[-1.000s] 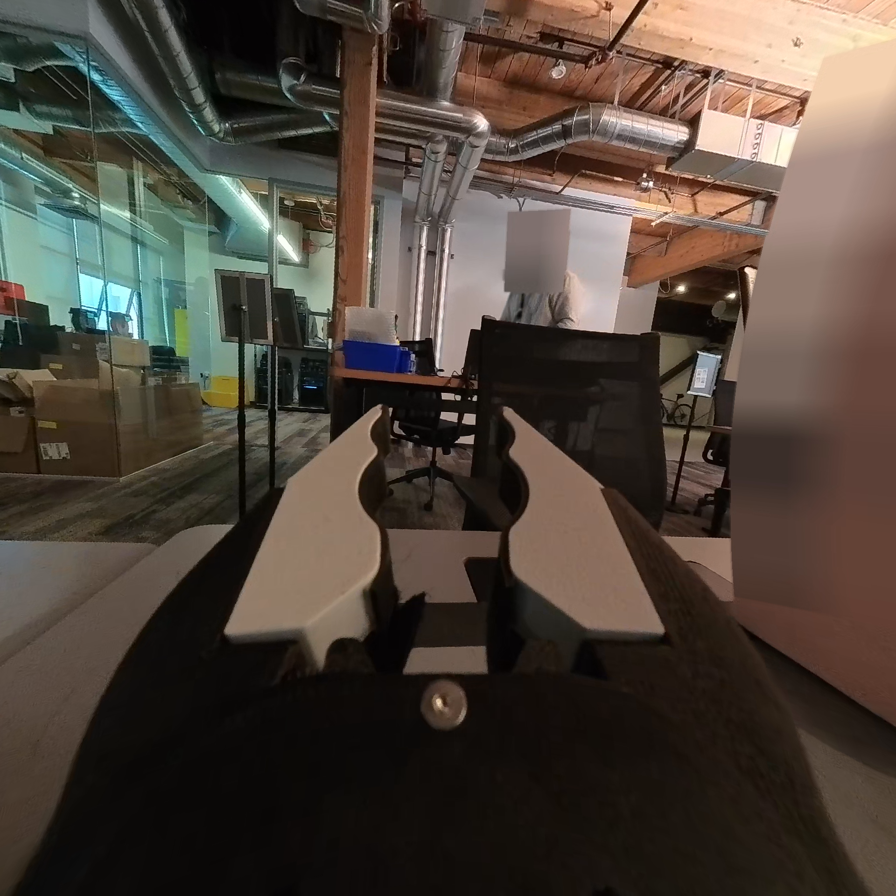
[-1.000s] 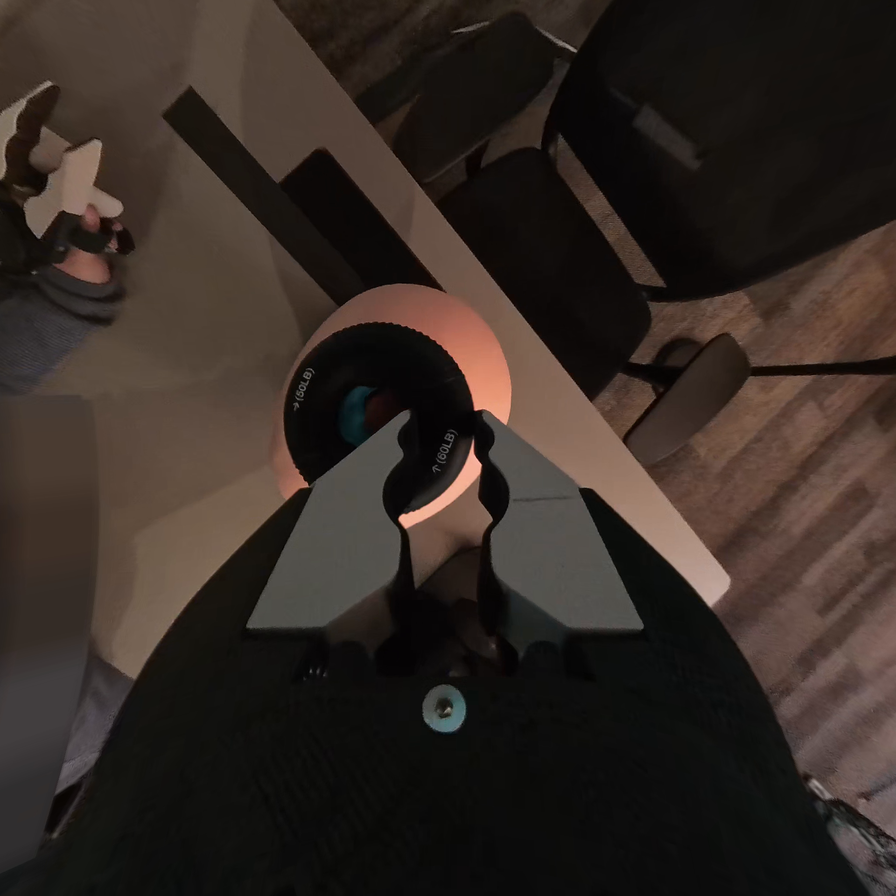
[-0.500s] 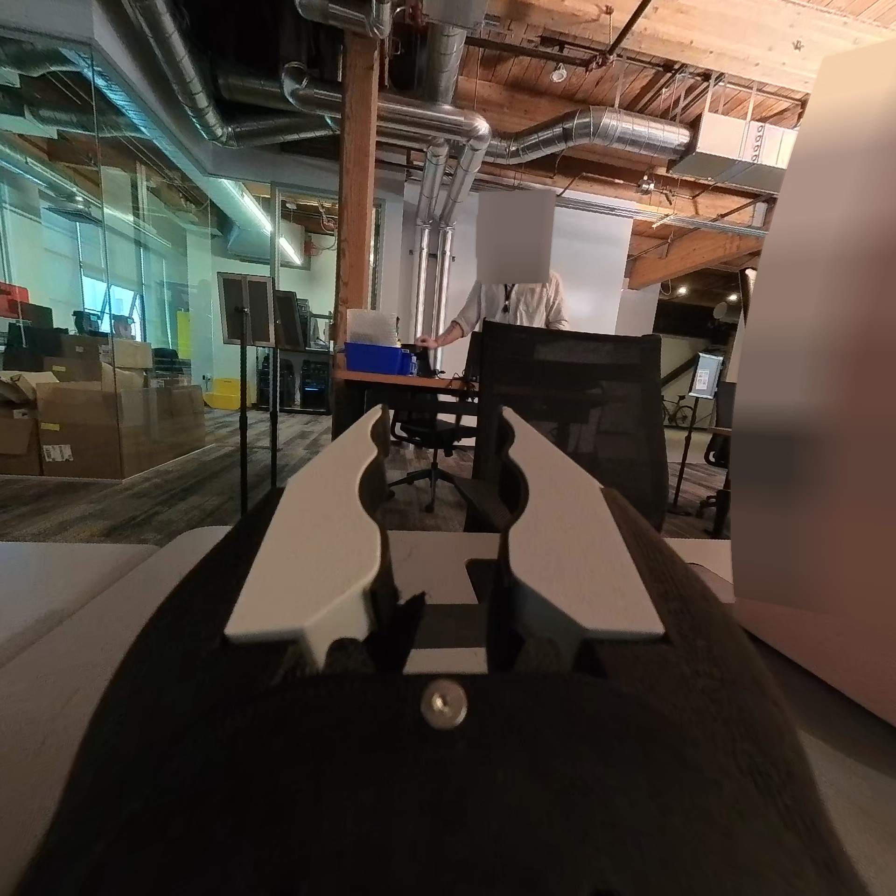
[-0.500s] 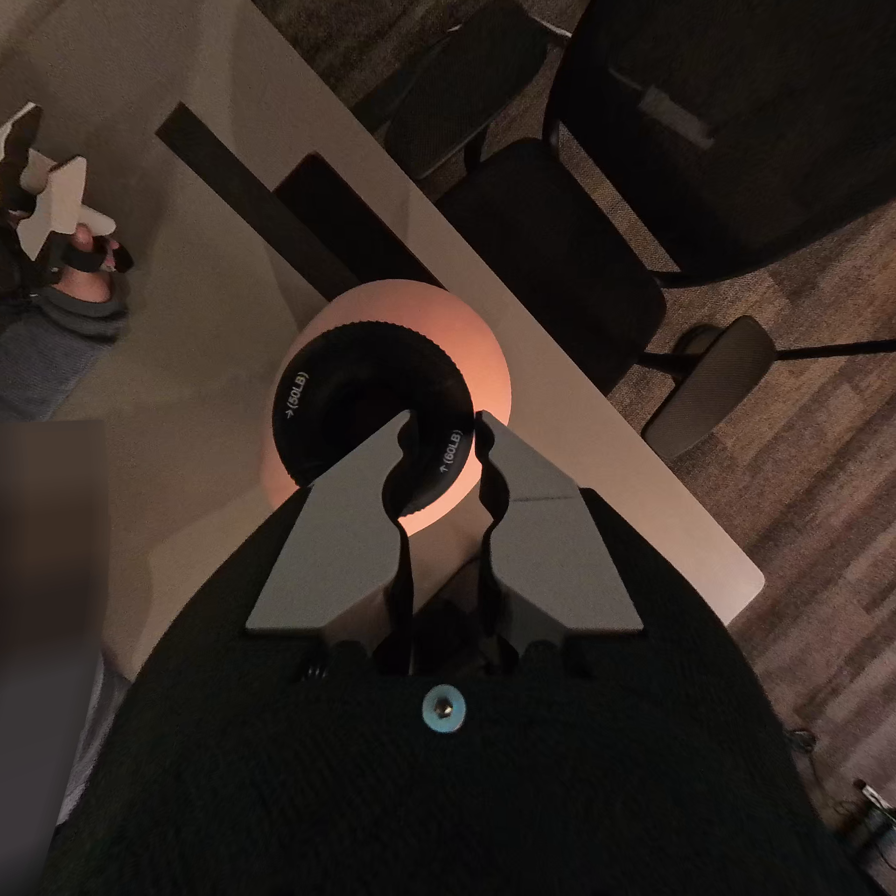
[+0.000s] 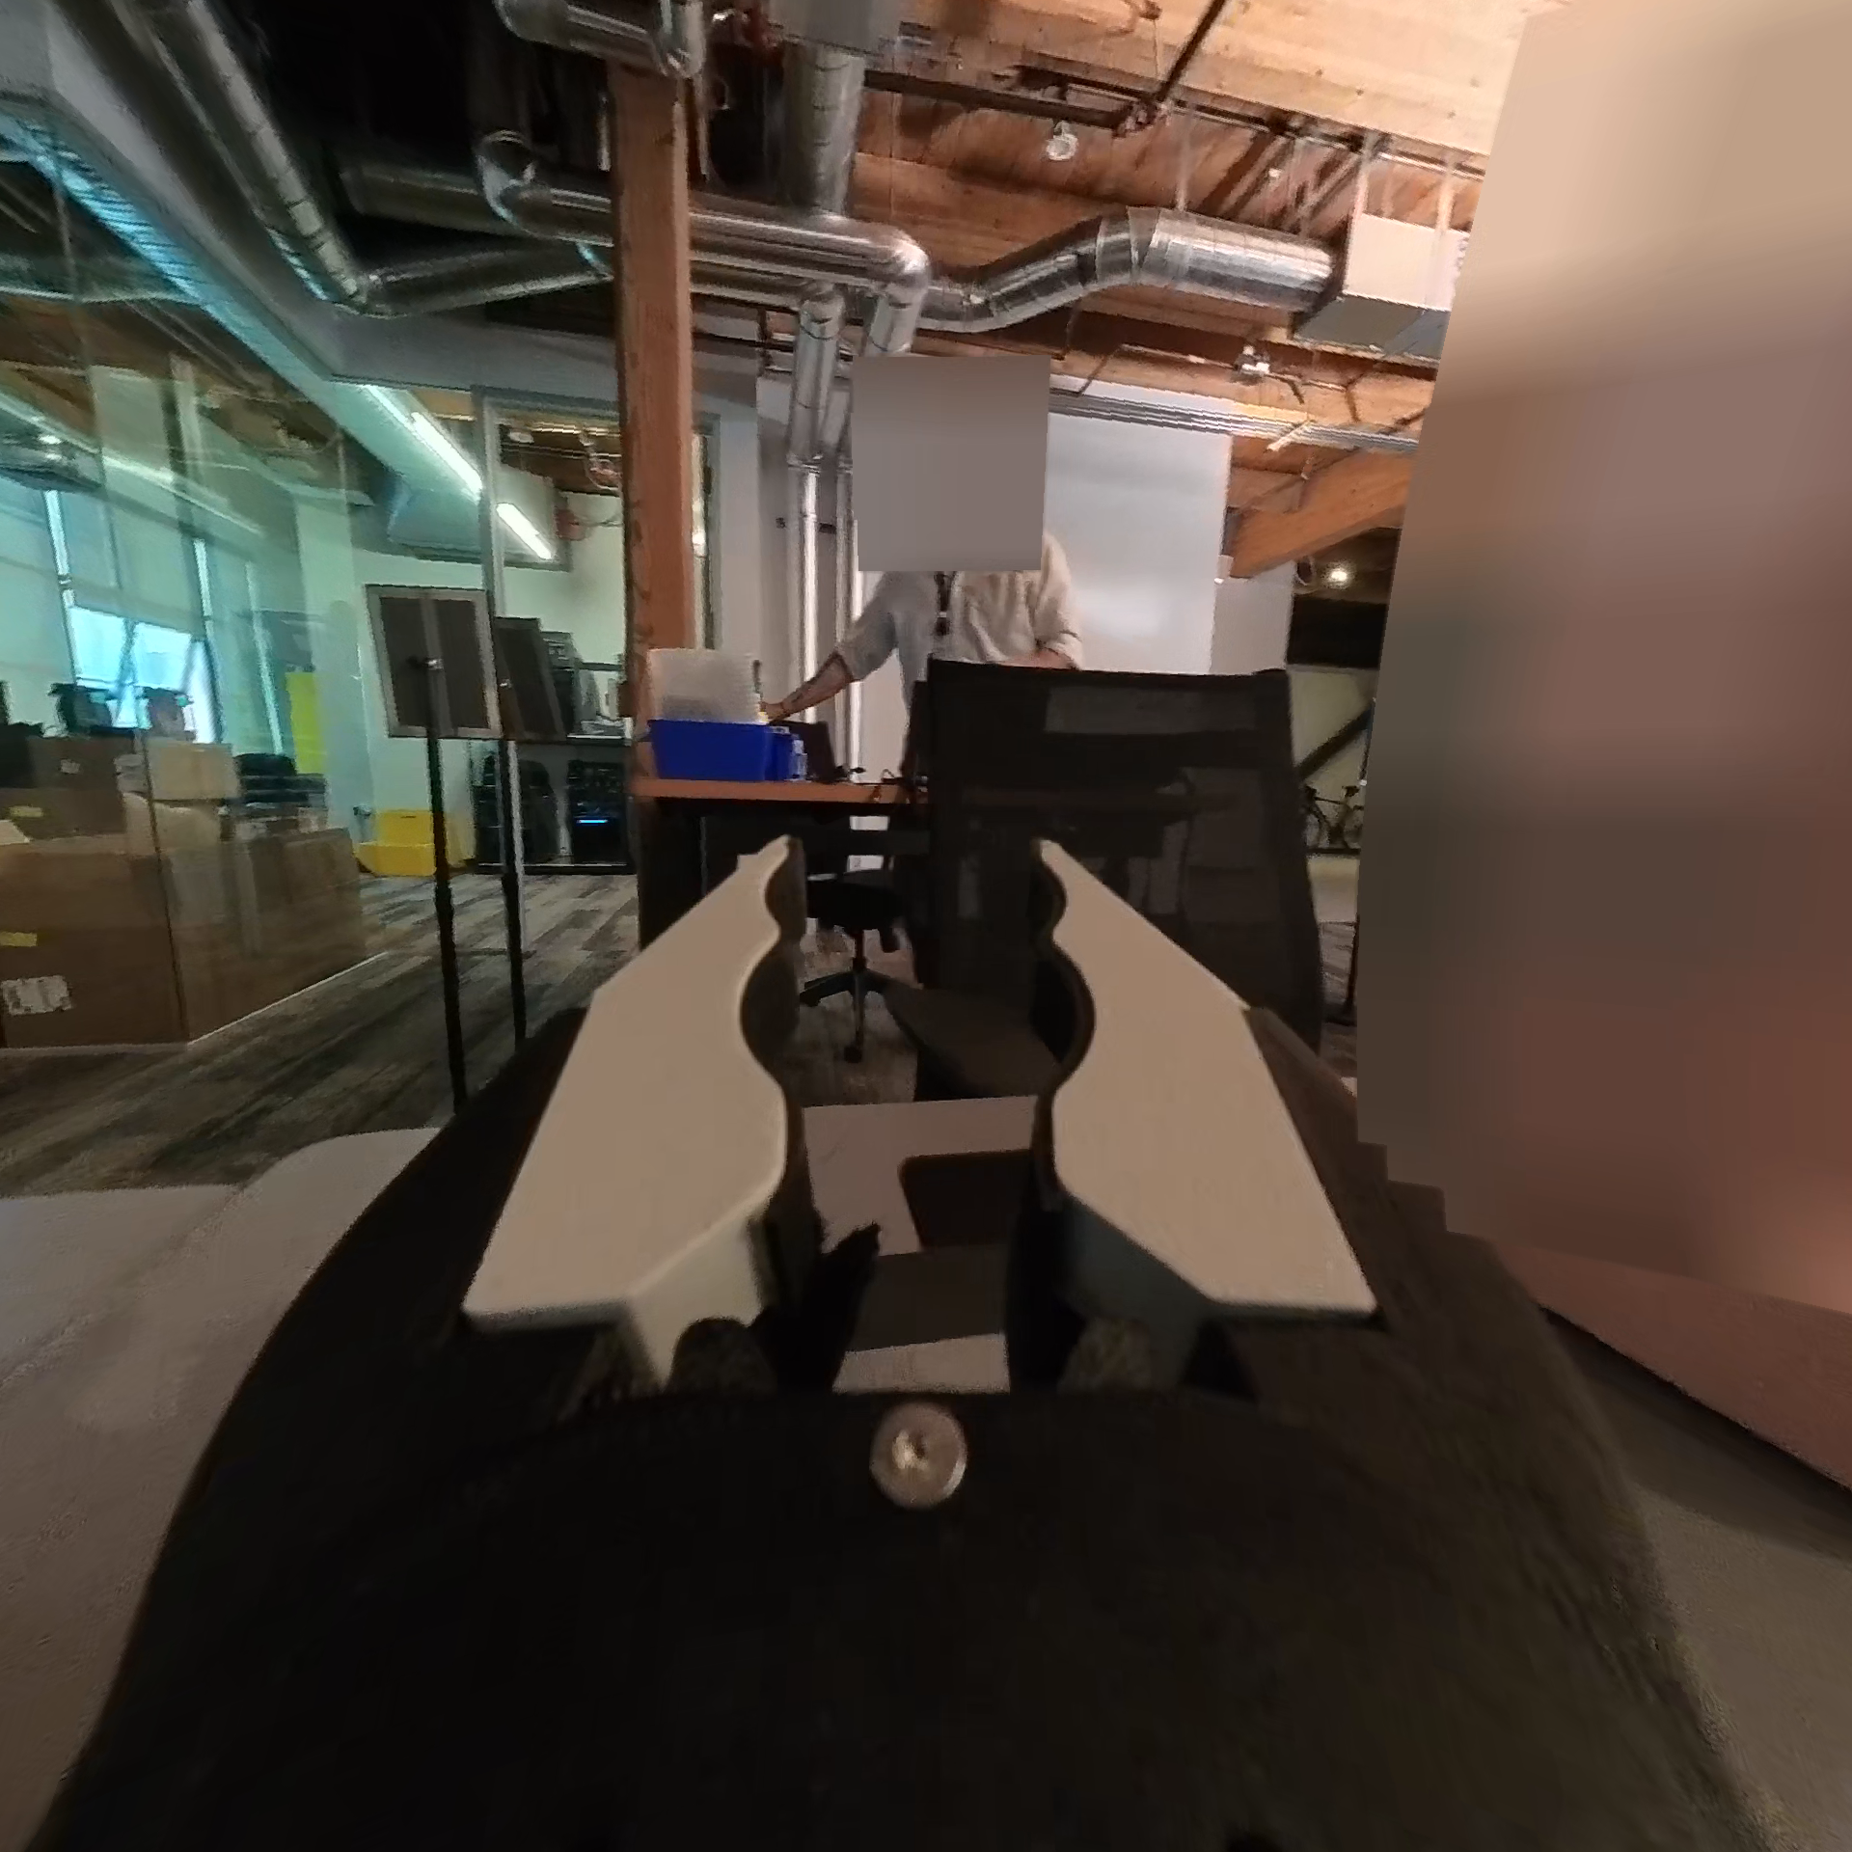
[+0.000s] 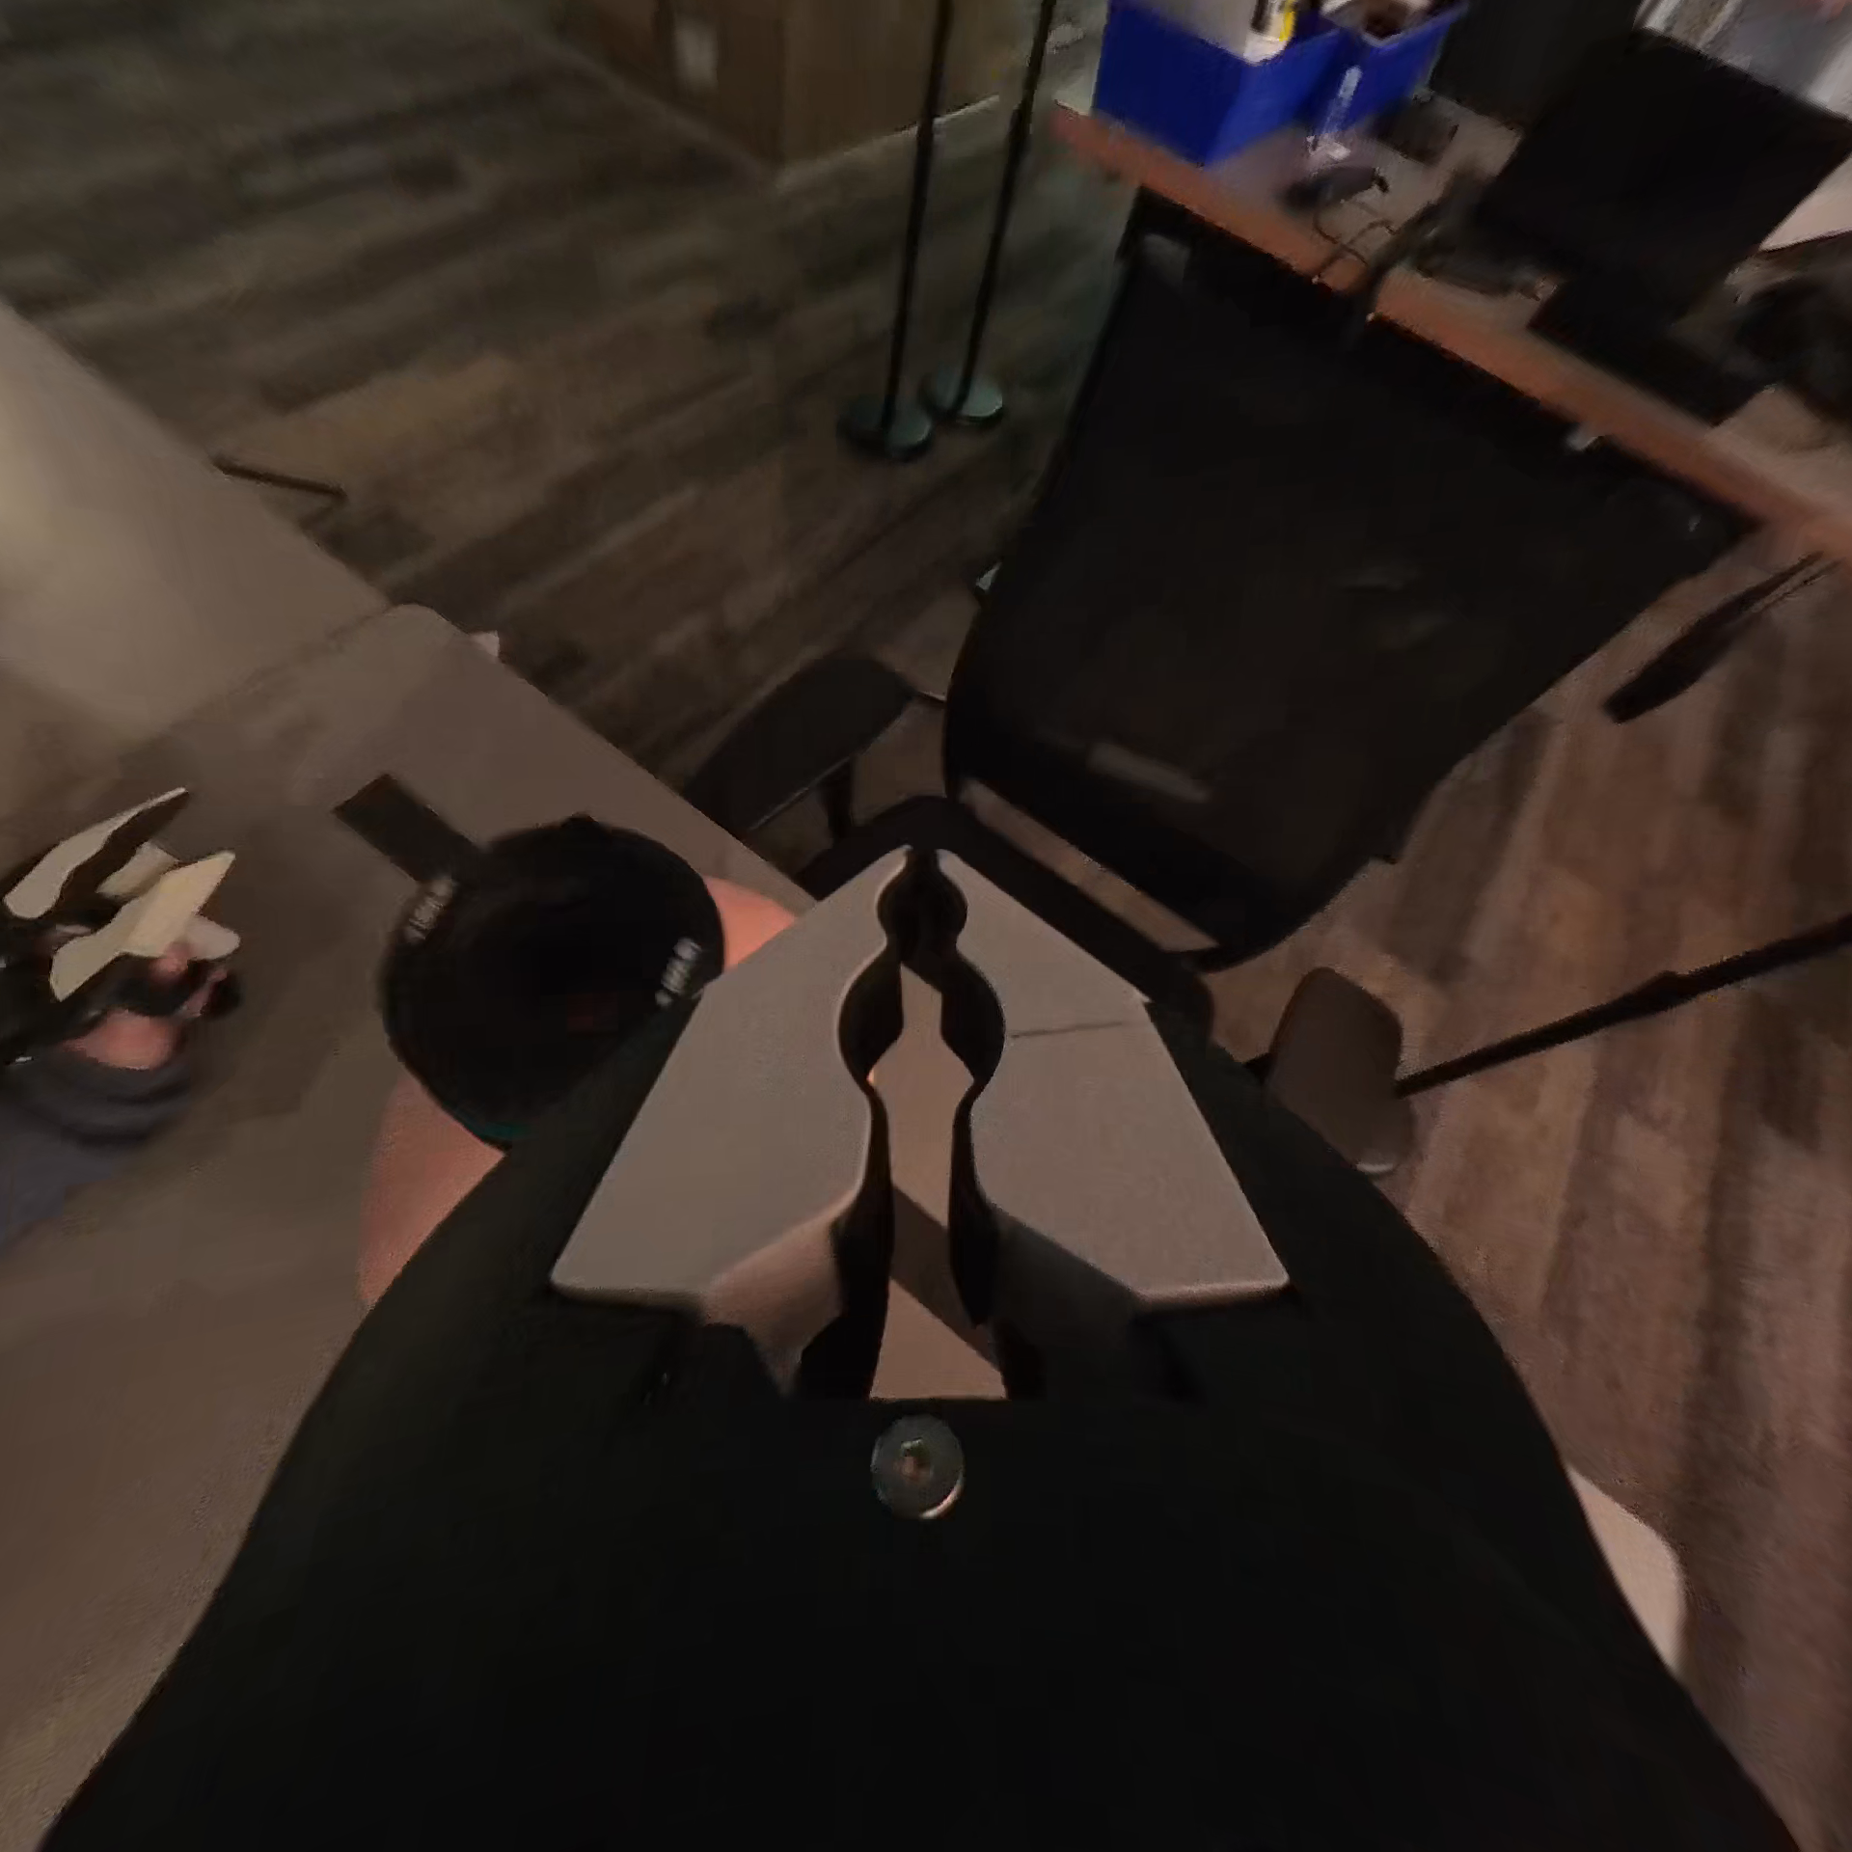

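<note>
Left tongs [image 5: 917, 862] sit low and level over the counter [image 5: 120, 1293], fingers spread wide with nothing between them. Right tongs [image 6: 922, 857] ride high, tilted downward past the counter's far edge, tips pinched together, nothing visibly gripped.

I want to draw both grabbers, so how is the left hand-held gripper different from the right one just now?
The left hand-held gripper has its fingers wide apart; the right hand-held gripper has its tips closed together. The left one sits low over the table and points level at a black chair; the right one looks down from above, beside a black ring on a pink plate. Both hold nothing, and both have pale wavy-edged fingers.
</note>
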Available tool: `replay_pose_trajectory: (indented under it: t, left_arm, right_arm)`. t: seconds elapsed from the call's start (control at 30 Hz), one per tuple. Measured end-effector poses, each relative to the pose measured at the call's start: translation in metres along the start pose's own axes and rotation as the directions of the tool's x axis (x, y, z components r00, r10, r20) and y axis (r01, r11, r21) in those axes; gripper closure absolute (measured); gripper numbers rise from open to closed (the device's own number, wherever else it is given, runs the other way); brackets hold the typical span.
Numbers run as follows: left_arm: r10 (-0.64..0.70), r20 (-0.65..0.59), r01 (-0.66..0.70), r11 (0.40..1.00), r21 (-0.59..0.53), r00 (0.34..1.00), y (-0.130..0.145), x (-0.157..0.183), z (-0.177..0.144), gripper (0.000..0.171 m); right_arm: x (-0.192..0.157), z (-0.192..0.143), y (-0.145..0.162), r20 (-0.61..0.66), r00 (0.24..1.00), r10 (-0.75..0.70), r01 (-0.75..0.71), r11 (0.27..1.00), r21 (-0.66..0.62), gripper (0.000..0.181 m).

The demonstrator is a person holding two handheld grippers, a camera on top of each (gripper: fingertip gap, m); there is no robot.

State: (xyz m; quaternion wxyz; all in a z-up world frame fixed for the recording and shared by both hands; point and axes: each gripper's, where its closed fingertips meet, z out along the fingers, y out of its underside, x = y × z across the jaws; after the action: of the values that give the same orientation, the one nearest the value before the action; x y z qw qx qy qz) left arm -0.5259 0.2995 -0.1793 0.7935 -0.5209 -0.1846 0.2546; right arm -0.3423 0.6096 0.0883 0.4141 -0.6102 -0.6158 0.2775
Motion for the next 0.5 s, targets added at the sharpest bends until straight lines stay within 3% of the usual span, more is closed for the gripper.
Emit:
replay_pose_trajectory:
  t: [0.1, 0.2, 0.33, 0.4, 0.5]
  left_arm:
    - [0.046, -0.073, -0.048, 0.999, -0.019, 0.996, 0.005, 0.026, 0.002, 0.13]
    - [0.106, -0.125, -0.11, 0.994, -0.024, 0.987, 0.009, 0.044, 0.001, 0.13]
    - [0.145, -0.14, -0.151, 0.988, -0.026, 0.979, 0.012, 0.049, 0.001, 0.131]
    - [0.133, -0.138, -0.139, 0.99, -0.033, 0.981, 0.013, 0.047, 0.001, 0.131]
    - [0.112, -0.138, -0.119, 0.992, -0.044, 0.984, 0.015, 0.045, 0.002, 0.131]
  right_arm:
    - [-0.006, 0.02, 0.048, 0.176, 0.979, 0.102, -0.093, 0.994, -0.059, 0.181]
    - [-0.005, 0.049, 0.087, 0.233, 0.961, 0.151, -0.127, 0.985, -0.115, 0.181]
    - [-0.021, 0.072, 0.074, 0.344, 0.924, 0.164, -0.184, 0.983, 0.025, 0.181]
    - [-0.057, 0.065, 0.064, 0.515, 0.854, 0.07, -0.13, 0.988, 0.082, 0.181]
    - [-0.093, 0.037, 0.052, 0.649, 0.749, -0.131, -0.014, 0.977, 0.213, 0.181]
